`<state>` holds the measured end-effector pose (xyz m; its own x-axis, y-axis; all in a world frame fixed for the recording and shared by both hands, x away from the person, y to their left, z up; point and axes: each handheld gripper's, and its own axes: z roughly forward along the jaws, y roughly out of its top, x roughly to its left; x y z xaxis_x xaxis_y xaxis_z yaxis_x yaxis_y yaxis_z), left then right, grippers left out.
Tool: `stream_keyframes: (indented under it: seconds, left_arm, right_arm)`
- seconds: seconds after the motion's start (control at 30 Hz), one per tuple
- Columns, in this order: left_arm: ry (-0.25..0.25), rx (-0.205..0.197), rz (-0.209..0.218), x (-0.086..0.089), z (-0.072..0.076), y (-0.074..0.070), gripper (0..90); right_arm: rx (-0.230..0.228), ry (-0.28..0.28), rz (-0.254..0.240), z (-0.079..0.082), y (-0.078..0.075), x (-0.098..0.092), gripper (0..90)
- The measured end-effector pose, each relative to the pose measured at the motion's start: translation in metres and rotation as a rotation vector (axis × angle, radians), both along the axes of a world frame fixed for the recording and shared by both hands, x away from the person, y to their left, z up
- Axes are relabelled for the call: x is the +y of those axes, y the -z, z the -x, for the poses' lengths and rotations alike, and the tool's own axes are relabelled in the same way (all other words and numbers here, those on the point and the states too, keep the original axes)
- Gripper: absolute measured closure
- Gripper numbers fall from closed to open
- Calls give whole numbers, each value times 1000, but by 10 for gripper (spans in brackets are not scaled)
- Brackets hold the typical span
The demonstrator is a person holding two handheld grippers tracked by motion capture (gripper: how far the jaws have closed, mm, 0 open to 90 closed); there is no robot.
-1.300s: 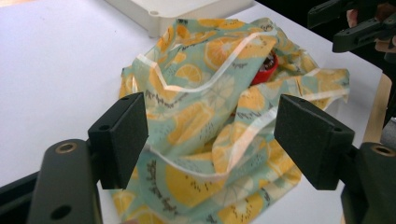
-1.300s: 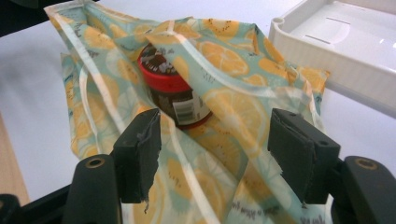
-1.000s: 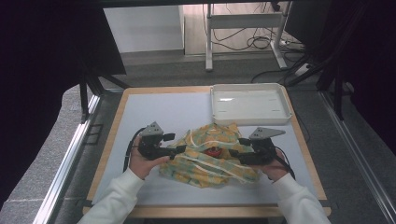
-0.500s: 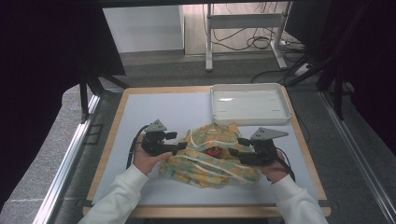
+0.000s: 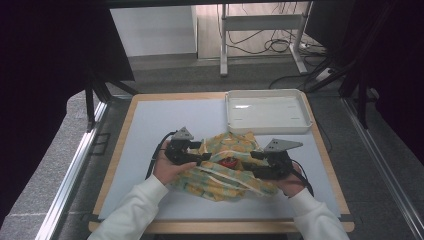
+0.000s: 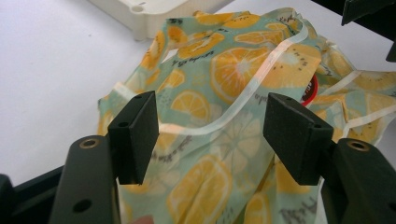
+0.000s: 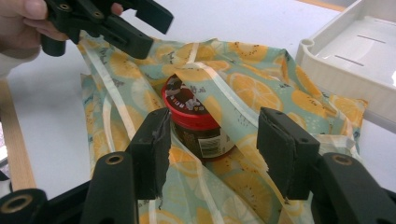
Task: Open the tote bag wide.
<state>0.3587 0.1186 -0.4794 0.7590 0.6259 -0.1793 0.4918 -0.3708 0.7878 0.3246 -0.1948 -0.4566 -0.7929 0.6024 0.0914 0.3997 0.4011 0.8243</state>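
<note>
Cloth bag [image 5: 225, 167] with the lemon print sits crumpled mid-desk, the white tray [image 5: 266, 111] at about 1 o'clock from it. Inside the folds there's a jar with a red lid [image 7: 194, 122], lying tilted.

Left claw [image 6: 210, 135] has just been closing, but the pads look clear of the fabric, which bulges up between them along with a pale handle strap [image 6: 243, 105]. Right claw [image 7: 212, 154] has also been narrowing, about half open, jar and cloth between its jaws, and I can't see it pinching anything yet.

My guess: the fabric is light, floppy and a bit slick, so it'll slump wherever it isn't held. I'd grab a strap or the hemmed rim at 9 and 3 o'clock. The jar looks heavyish and could roll out if the mouth tips.
</note>
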Motion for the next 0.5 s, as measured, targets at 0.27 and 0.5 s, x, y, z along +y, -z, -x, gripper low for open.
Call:
stream_keyframes:
  seconds: [0.27,0.5]
  left_arm:
    - [61,3,-33,-8,2,3,347]
    - [83,-17,-34,-14,8,-5,353]
  right_arm:
    - [5,1,7,0,3,-1,448]
    - [8,5,8,0,4,-2,447]
